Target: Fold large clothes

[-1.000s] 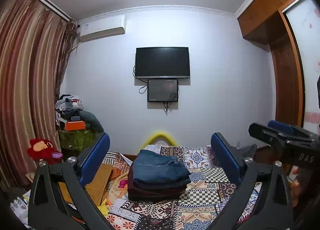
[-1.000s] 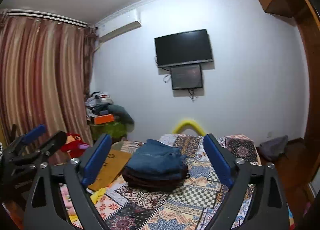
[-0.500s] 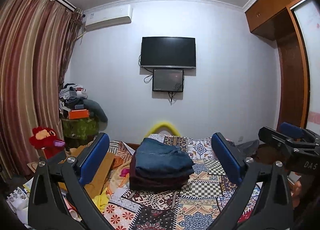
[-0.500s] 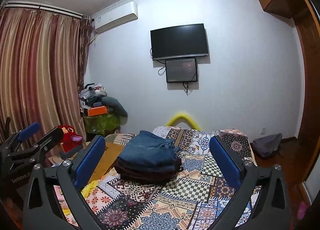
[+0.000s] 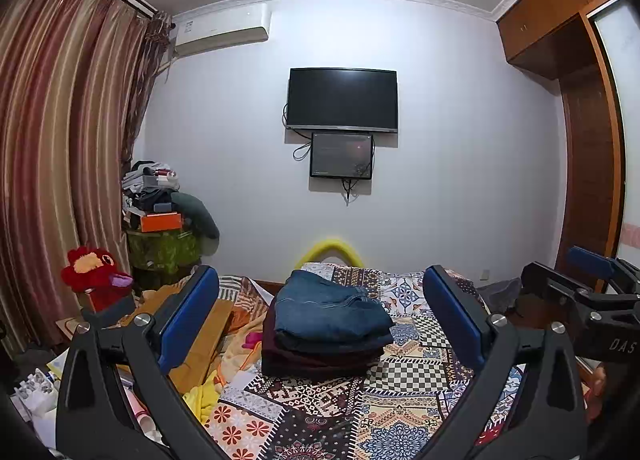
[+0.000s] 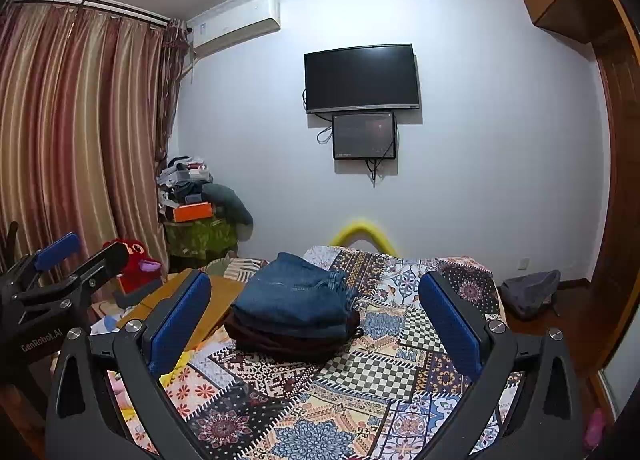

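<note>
A stack of folded clothes point(image 5: 326, 322), blue jeans on top of dark maroon garments, lies on the patchwork bedspread point(image 5: 392, 380); it also shows in the right wrist view point(image 6: 294, 310). My left gripper point(image 5: 320, 320) is open and empty, held above the bed short of the stack. My right gripper point(image 6: 314, 324) is open and empty too, at about the same distance. Each gripper shows at the edge of the other's view: the right one point(image 5: 592, 300) and the left one point(image 6: 60, 272).
A red plush toy point(image 5: 94, 274) and a cluttered green-covered stand point(image 5: 162, 244) are at the left by the curtains. Loose cloth and papers point(image 5: 208, 348) lie along the bed's left side. A wardrobe point(image 5: 588, 180) stands at the right. A grey bag point(image 6: 530, 292) lies on the floor.
Both grippers have tilted down and drawn back a little, so the bed and the stack sit lower and fuller in view. Both stay open and empty.
</note>
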`<state>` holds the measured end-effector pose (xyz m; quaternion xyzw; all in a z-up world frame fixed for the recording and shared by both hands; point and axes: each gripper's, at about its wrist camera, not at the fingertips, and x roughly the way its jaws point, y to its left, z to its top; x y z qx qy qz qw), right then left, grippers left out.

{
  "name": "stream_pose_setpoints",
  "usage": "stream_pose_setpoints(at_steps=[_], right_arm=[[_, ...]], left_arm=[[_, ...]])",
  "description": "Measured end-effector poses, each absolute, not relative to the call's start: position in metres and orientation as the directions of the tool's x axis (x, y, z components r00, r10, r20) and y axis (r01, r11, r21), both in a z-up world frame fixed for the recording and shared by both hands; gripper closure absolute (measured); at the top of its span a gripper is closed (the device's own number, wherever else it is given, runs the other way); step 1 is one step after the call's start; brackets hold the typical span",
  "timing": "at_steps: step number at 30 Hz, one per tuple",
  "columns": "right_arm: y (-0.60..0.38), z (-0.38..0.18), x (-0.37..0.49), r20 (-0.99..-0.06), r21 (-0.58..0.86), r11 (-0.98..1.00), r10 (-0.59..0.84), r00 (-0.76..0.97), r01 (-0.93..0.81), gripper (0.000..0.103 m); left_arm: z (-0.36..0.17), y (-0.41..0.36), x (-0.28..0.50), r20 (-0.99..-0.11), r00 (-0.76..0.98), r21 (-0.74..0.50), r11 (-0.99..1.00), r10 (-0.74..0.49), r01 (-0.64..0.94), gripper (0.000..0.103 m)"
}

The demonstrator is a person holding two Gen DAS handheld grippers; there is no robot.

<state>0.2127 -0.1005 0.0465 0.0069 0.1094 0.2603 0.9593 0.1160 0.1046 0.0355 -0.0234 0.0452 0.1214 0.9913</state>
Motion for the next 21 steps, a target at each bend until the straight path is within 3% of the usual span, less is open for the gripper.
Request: stream_pose_setpoints(at_steps=[21], right_arm=[[-0.1037, 0.0471, 0.2128, -0.228, 0.065, 0.871, 0.488, 0.843, -0.487, 0.000]], left_arm=[[0.0283, 0.0997, 0.1232, -0.114, 0.963, -0.014, 0.969, 0.245, -0.248, 0.000]])
